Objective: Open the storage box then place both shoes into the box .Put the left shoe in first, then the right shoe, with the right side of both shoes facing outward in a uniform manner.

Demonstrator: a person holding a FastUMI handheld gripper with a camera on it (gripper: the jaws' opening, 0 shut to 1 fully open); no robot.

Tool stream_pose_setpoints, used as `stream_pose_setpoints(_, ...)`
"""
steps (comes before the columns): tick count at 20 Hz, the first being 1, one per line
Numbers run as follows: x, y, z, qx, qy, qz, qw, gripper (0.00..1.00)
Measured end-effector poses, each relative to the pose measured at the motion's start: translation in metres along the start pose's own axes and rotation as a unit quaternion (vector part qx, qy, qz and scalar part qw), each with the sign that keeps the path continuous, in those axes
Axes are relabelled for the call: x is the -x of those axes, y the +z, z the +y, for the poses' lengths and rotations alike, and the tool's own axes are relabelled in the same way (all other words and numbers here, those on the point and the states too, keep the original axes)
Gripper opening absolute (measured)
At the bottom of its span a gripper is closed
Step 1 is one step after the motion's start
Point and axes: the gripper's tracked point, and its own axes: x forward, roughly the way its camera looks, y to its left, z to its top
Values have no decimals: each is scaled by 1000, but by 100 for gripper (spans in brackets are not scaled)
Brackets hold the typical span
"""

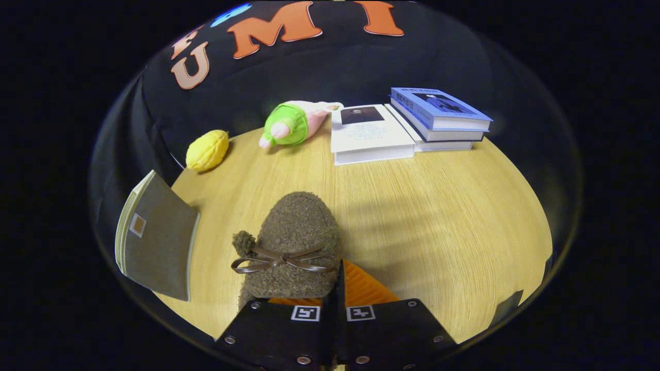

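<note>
A brown fuzzy shoe (296, 242) with a thin brown bow across its top sits just ahead of my fingers, toe pointing away towards the far side of the wooden table (438, 216). My gripper (337, 275) stands nearly closed, and the shoe's right rim is pinched between the two fingers. Most of the shoe lies over the left finger, while the right finger's pad (363, 288) shows bare beside it. The heel is hidden behind the gripper body. A faint shadow falls on the table to the shoe's right.
A grey-covered book (157, 242) lies at the table's left edge, close to the shoe. At the far side are a yellow lemon-like toy (207, 149), a green and pink plush (291, 123), a white book (368, 135) and two stacked blue books (438, 116).
</note>
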Motion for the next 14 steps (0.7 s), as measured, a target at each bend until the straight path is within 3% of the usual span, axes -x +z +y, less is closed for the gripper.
stream_pose_setpoints(6,50,42,105,47,78,-35,995,5)
stream_pose_setpoints(11,88,64,213,90,153,-51,983,4)
stream_pose_setpoints(14,100,71,263,108,177,-52,977,4)
